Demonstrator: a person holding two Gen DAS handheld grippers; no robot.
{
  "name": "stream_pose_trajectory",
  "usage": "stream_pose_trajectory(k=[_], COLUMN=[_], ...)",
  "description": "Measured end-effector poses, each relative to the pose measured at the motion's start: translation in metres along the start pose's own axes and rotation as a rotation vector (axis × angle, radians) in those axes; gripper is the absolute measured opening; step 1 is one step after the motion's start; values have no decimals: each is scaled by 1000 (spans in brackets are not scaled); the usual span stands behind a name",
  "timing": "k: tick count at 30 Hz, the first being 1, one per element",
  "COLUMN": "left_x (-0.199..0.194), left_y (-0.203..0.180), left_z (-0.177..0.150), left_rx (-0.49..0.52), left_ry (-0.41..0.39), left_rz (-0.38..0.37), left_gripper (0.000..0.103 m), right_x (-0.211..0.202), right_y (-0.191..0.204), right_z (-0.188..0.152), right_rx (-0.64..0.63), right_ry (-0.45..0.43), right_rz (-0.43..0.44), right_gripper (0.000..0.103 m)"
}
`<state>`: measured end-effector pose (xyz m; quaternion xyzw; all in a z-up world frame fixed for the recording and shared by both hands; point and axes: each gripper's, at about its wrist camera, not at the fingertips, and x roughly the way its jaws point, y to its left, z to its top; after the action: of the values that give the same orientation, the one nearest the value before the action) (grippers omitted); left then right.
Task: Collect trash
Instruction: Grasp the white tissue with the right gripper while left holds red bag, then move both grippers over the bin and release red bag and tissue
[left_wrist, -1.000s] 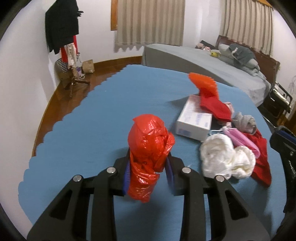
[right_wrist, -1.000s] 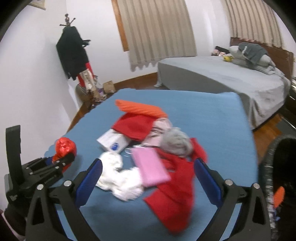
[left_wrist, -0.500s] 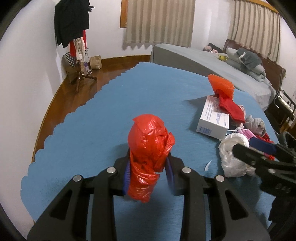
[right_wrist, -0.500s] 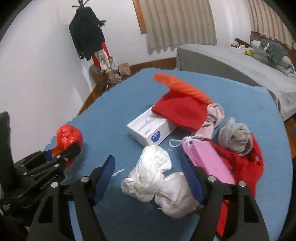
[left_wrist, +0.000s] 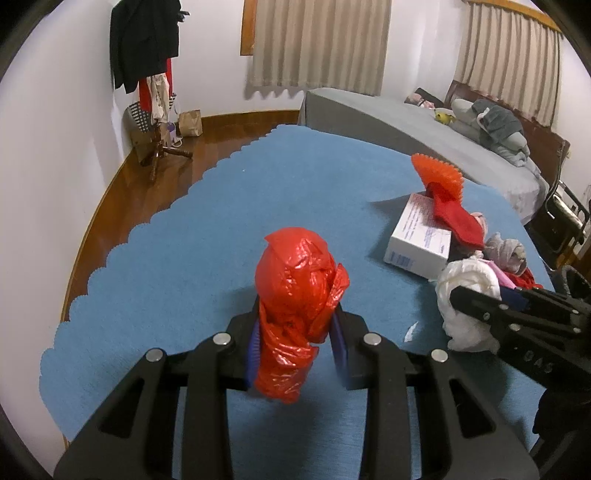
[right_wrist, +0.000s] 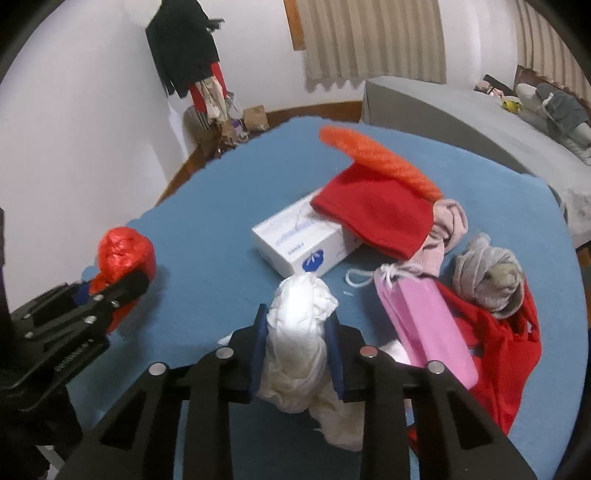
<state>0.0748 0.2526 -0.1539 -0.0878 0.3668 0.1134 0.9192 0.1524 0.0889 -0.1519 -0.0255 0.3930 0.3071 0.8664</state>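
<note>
left gripper (left_wrist: 295, 354): fingers clamped on a crumpled red plastic bag (left_wrist: 297, 306), which sticks up from between them above the blue desk (left_wrist: 192, 236)
right gripper (right_wrist: 297, 350): fingers closed around a wad of white plastic (right_wrist: 299, 332), the rest of it trailing down onto the desk
landmark: white box (right_wrist: 299, 238), lying flat toward the far right side of the desk
red bag vs box: well off to the left of it, nearer the scalloped desk edge
white wad vs box: right in front of it, just about touching the near corner
red cloth (right_wrist: 376, 218): draped over the box's right end, with an orange ridged thing (right_wrist: 376, 160) lying over the cloth's far edge
pink pouch (right_wrist: 424, 325): right of the box, drawstring pointing toward it
grey bundle (right_wrist: 487, 273): further right again, sitting on more red fabric
paper scrap (left_wrist: 410, 332): tiny white bit on the desk, in front of the box
background: bed (left_wrist: 388, 122) behind the box, coat rack (left_wrist: 147, 70) in the far left corner
</note>
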Motion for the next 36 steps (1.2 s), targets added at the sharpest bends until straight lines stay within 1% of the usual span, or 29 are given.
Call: stream_pose_trajectory(k=[2,6,11,15,17,24,36], left_x=[-3,-11,-23,-31,-35,-42,-51], left_y=[-3,-11,-27,-46,-59,-107,-213], left_z=[1,6,14,17,18,16,0], left_rx=[8,22,44,72,84,131,253], left_ry=[-7,-24,-53,-71,-76,-79,-76], left_rz=[-1,-9,-32,-64,-91,-186,-359], left_gripper=[30,30,30,30,30,31,31], right_x=[-9,-29,-57,-84,-94,-134,-190], right_y=[0,-3,-17,-37,-43,-87,-163], right_z=[3,6,8,1,-2,-26,-66], right_rx=[6,22,41,64,72,131,252], right_ry=[-22,-62,-109,-144,-157,-181,-227], right_rz=[22,37,25,-8,-26,-108,-270], right_gripper=[29,29,29,29,29,29,29])
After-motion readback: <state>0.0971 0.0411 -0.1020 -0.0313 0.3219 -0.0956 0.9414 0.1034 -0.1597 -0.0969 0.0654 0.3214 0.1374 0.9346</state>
